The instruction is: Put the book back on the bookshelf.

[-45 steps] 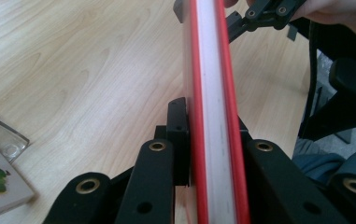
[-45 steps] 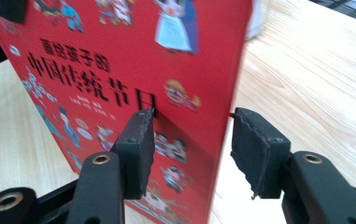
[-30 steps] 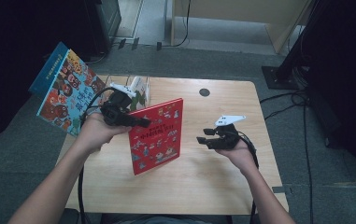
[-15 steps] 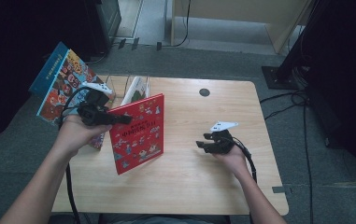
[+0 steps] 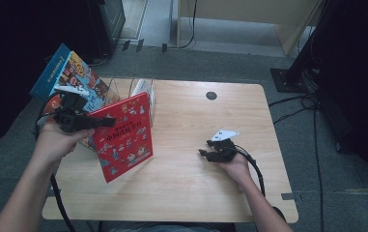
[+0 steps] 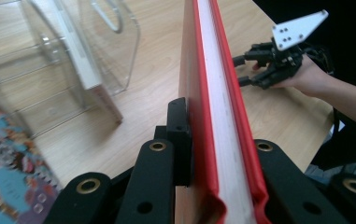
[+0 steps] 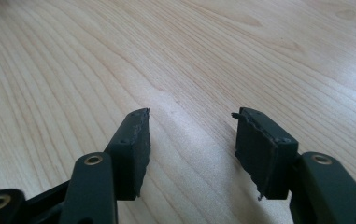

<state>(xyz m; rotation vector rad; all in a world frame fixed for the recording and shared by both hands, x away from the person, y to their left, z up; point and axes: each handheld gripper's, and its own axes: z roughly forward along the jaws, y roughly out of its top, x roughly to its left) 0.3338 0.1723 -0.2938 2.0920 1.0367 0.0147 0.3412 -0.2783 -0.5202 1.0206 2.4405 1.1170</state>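
My left gripper is shut on the top edge of a red picture book, holding it upright and tilted above the left part of the table. In the left gripper view the jaws clamp the red book across its covers and white page block. My right gripper rests low over the wooden table right of centre. Its jaws have just been opening and stand apart in the right gripper view with nothing between them. The left gripper view also catches that right gripper farther off.
A clear acrylic book rack stands at the table's back left, just behind the red book, with a thin white book in it. A blue illustrated book leans at the table's left edge. A round cable hole lies near the back edge.
The left gripper has carried the red book leftward, closer to the clear rack. The right hand has sunk toward the table top and its jaws stand wider apart.
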